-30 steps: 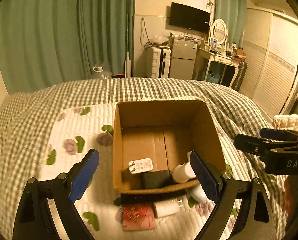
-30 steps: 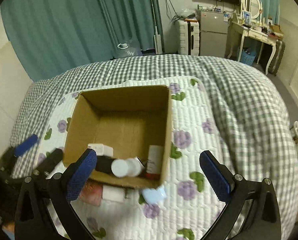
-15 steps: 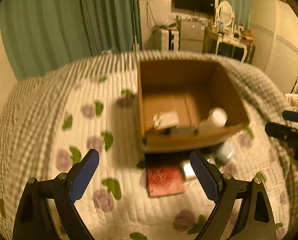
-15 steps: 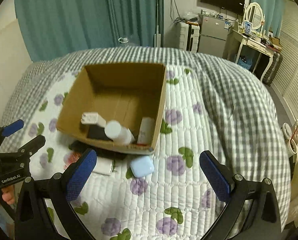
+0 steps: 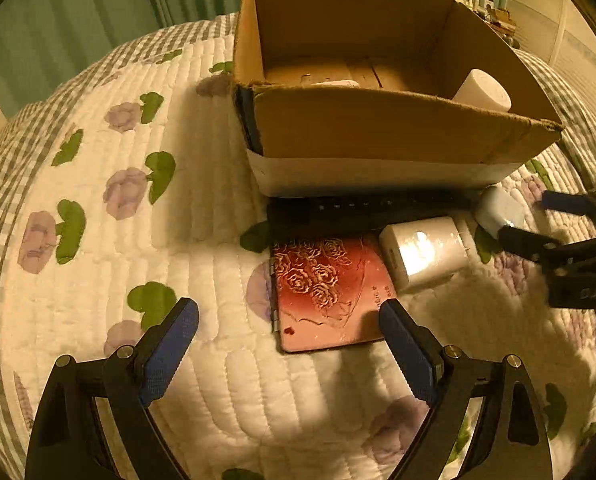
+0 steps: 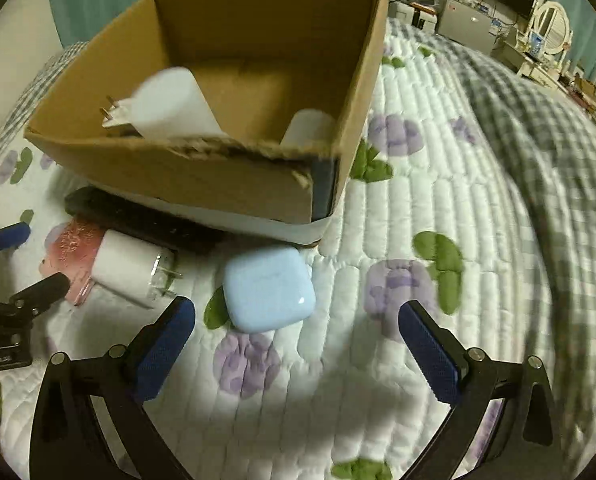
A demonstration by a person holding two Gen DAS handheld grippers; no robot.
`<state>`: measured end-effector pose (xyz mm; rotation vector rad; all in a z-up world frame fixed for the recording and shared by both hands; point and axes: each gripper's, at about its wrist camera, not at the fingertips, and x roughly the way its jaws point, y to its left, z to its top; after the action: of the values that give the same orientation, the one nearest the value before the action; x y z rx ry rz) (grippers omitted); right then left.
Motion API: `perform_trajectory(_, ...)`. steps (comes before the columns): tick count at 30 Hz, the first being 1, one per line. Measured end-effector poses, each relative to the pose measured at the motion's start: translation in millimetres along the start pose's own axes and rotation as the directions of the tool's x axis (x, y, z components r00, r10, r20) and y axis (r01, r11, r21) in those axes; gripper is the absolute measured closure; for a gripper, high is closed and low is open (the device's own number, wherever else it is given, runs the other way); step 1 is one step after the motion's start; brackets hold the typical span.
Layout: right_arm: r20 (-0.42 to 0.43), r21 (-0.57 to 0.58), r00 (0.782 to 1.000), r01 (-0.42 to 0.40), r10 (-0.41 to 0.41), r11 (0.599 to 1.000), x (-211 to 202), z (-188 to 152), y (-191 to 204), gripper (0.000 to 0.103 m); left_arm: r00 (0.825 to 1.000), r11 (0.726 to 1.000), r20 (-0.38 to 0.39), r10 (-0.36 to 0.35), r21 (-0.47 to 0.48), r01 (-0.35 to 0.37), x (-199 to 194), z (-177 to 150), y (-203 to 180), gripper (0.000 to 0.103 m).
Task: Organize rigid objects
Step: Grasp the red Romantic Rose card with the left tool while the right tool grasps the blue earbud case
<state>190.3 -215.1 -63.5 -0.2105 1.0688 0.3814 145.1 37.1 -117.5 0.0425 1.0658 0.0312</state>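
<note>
Now your right gripper (image 6: 296,346) is spread wide just short of the blue case (image 6: 268,288), which lies on the quilt (image 6: 397,400) at the box's (image 6: 186,182) near corner. Your left gripper (image 5: 288,346), equally wide and empty, lines up on the red case (image 5: 325,292).

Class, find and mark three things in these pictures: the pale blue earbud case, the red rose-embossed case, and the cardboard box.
pale blue earbud case (image 6: 268,288), right wrist view, middle of its lid.
red rose-embossed case (image 5: 325,292), left wrist view, centre of its embossed top.
cardboard box (image 5: 377,128), left wrist view, its near outer wall.
</note>
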Motion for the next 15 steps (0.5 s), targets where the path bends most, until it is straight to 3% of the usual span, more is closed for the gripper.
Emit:
perform_trajectory(4, 0.025, -0.054, 1.000, 0.002, 0.000, 0.999, 13.0, 5.3, 5.3, 0.015, 1.000, 1.000, -0.026, 0.003, 0.016, -0.003, 4.8, 5.3, -8.0, 0.010)
perform_trajectory(6, 0.018, -0.077, 1.000, -0.001, 0.003, 0.997, 18.5, 7.9, 8.4, 0.040, 0.999, 1.000, -0.045, 0.003, 0.018, -0.002, 8.4, 6.0, -9.9, 0.010)
perform_trajectory(8, 0.016, -0.091, 1.000, -0.008, 0.010, 0.996, 18.4, 7.8, 9.6, 0.052, 0.998, 1.000, -0.067, -0.013, -0.010, 0.012, 12.2, 6.3, -6.6, 0.010)
perform_trajectory(13, 0.014, -0.089, 0.999, -0.031, 0.033, 0.996, 16.9, 4.9, 6.9, 0.052, 0.994, 0.999, -0.107, -0.026, -0.031, 0.023, 22.8, 10.5, -14.2, 0.010)
perform_trajectory(15, 0.010, -0.081, 0.999, -0.039, 0.040, 0.996, 15.3, 2.7, 3.4, 0.052, 0.990, 1.000, -0.138, 0.013, -0.007, -0.014, 31.2, 14.6, -23.3, 0.011)
